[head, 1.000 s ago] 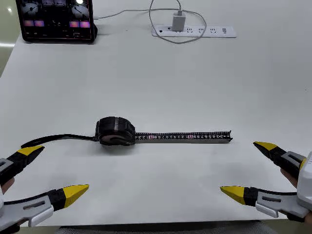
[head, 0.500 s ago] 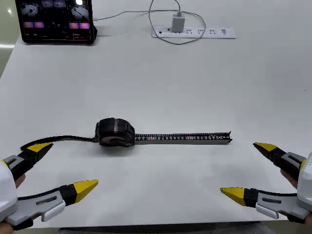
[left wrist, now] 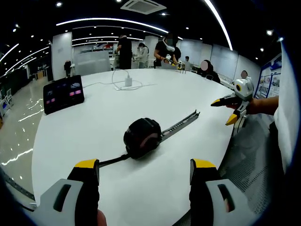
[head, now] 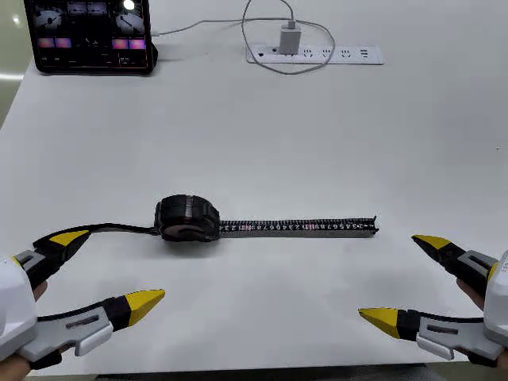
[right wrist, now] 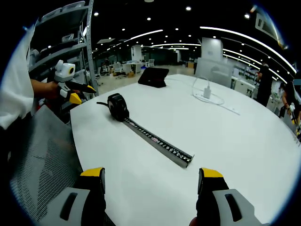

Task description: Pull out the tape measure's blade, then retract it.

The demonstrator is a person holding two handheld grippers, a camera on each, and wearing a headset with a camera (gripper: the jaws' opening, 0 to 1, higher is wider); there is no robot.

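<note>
A black tape measure (head: 187, 218) lies on the white table (head: 270, 143), its blade (head: 298, 227) drawn out to the right and ending in a hook (head: 375, 226). A black wrist strap (head: 111, 228) trails left from the case. My left gripper (head: 99, 267) hovers open at the front left, short of the strap. My right gripper (head: 411, 279) stands open at the front right, just below the blade's hook. The case (left wrist: 142, 137) and blade (left wrist: 181, 124) lie ahead of the left gripper (left wrist: 144, 169). The blade (right wrist: 157, 140) and case (right wrist: 117, 106) lie ahead of the right gripper (right wrist: 151, 178).
A tablet (head: 90, 34) with a lit screen stands at the back left. A white power strip (head: 316, 53) with a charger and looped cable (head: 278, 48) lies at the back centre. Several people stand beyond the table (left wrist: 141, 49).
My left gripper has crept a little right and forward toward the strap. The tape measure, its blade and my right gripper have stayed where they were.
</note>
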